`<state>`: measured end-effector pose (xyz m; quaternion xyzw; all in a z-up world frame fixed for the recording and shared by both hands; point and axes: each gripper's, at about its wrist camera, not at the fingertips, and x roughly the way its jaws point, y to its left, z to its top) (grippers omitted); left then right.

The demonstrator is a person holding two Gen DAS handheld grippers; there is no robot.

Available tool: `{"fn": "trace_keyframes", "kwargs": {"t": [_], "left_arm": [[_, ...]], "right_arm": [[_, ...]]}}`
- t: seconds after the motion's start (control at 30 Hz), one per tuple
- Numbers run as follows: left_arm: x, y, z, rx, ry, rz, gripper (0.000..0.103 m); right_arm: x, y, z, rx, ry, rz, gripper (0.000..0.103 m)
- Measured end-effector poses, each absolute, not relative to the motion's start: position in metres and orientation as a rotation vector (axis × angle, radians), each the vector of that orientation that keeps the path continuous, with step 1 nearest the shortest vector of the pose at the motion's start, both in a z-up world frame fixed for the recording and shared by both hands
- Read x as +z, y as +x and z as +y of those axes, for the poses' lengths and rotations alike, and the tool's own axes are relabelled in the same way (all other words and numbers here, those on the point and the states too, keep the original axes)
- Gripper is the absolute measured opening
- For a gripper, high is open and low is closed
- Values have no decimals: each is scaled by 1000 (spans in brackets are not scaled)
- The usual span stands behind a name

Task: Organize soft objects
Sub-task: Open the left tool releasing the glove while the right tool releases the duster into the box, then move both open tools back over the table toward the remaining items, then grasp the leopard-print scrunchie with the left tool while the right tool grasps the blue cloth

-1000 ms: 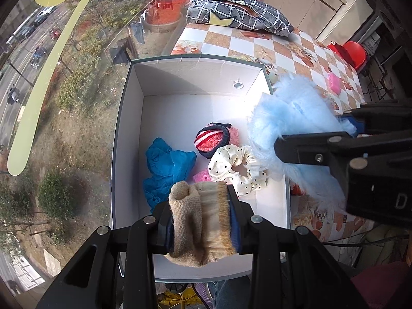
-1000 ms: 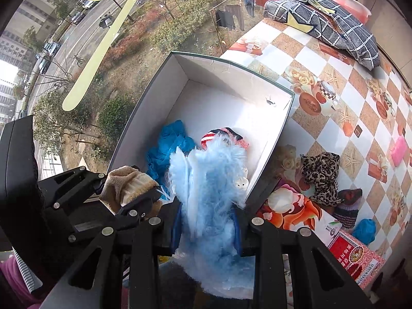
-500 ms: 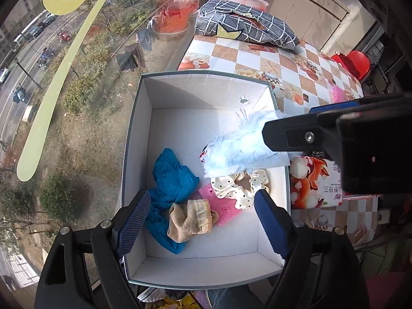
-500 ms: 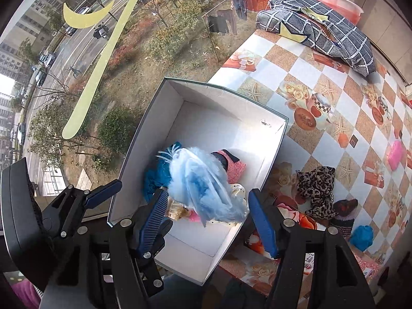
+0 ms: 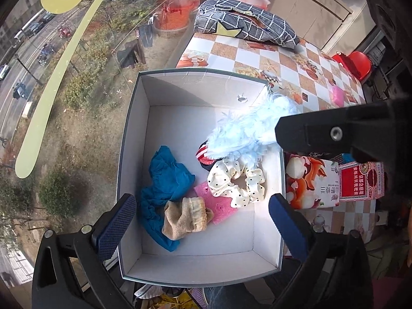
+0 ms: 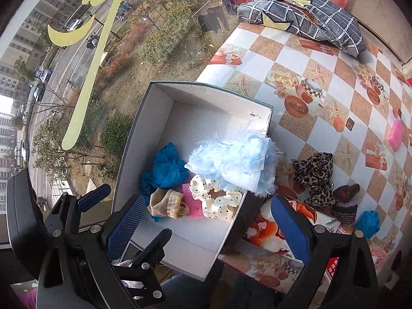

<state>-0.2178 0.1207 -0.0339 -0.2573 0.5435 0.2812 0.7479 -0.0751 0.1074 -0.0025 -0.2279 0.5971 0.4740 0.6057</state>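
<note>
Currently, in the left wrist view, the left gripper (image 5: pixel 200 213) is released: its jaws have just been opening and nothing is pressed between them. The beige sock (image 5: pixel 184 217) lies on the floor of the white box (image 5: pixel 134 139), directly ahead of and between the spread pads, half over the teal cloth (image 5: pixel 164 177). Beyond the sock rest the pink sponge (image 5: pixel 216 202) and the dotted scrunchie (image 5: pixel 235 182). The pale blue fluffy item (image 5: pixel 247 134) lies farther ahead, toward the right pad's side, draped against the box wall; the right gripper's body hides part of it.

In the right wrist view, the right gripper (image 6: pixel 206 221) is likewise released, its jaws having just been opening, with nothing clamped. The fluffy item (image 6: pixel 237 162) sits ahead of the pads, overlapping the box rim, probably because it dropped near the edge. Outside the box, ahead of the right pad, the leopard-print cloth (image 6: pixel 315 177), a dark knitted piece (image 6: pixel 345 203) and a small blue item (image 6: pixel 368 224) lie on the patterned tablecloth (image 6: pixel 296 59), apparently awaiting collection.
</note>
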Motion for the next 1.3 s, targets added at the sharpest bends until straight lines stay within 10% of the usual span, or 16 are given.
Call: {"fn": "trace_keyframes", "kwargs": {"t": [0.93, 1.3], "left_arm": [[-5, -70, 65, 292, -350, 1290, 103], [-78, 32, 45, 187, -247, 1495, 103]], "right_arm": [[13, 88, -86, 691, 2, 1496, 99], [-58, 148, -184, 458, 142, 1616, 99]]}}
